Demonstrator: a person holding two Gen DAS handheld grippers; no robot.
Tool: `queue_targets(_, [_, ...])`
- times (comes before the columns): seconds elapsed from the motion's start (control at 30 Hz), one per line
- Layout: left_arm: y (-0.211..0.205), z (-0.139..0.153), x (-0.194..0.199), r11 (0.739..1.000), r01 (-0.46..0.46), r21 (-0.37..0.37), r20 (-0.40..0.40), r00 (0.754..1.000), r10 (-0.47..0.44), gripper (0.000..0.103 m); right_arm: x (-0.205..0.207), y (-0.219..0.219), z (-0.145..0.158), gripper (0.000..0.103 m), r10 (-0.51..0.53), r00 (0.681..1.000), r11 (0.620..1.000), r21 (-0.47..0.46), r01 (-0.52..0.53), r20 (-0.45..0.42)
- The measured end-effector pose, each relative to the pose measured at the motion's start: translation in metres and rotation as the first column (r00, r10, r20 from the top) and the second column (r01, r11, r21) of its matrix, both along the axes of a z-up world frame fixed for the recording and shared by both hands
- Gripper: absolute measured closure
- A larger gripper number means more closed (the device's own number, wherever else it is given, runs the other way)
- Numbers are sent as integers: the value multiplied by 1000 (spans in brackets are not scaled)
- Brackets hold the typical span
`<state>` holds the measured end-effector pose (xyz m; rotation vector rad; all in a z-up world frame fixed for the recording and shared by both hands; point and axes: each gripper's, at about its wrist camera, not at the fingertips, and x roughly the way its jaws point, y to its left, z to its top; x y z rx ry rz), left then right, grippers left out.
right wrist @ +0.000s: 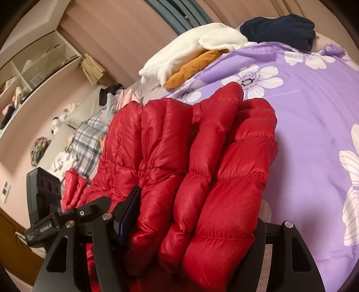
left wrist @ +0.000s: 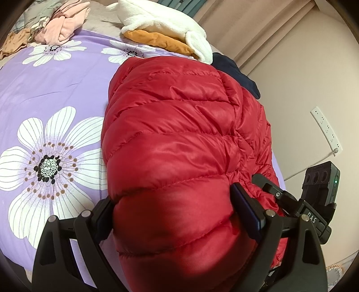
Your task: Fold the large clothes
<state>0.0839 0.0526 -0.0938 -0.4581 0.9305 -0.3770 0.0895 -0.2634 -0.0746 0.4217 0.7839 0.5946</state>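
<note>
A red puffer jacket (left wrist: pixel 179 125) lies folded on the purple flowered bedsheet (left wrist: pixel 56 89), close to the bed's right edge. My left gripper (left wrist: pixel 172 197) is shut on the near end of the thick fold, and padding bulges out between its fingers (left wrist: pixel 246 209). In the right wrist view the same jacket (right wrist: pixel 202 157) shows as several stacked quilted layers. My right gripper (right wrist: pixel 197 209) is shut on that stack; its left pad (right wrist: pixel 128 213) presses into the fabric and its right finger is mostly hidden behind it. The two grippers hold the same end side by side.
A white fleece (left wrist: pixel 161 20) over an orange garment (left wrist: pixel 157 40) and a navy garment (left wrist: pixel 235 71) lie at the far end of the bed. Pink clothes (left wrist: pixel 65 24) are heaped at the far left. A power strip (left wrist: pixel 326 130) lies on the floor. Shelves (right wrist: pixel 33 67) line the wall.
</note>
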Motion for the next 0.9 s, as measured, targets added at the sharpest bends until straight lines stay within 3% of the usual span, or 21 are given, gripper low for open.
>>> queue_targets(0.9, [25, -6, 15, 1000, -19, -14, -11, 1000, 19, 10, 10, 15, 0, 34, 33, 999, 999, -20, -33, -1])
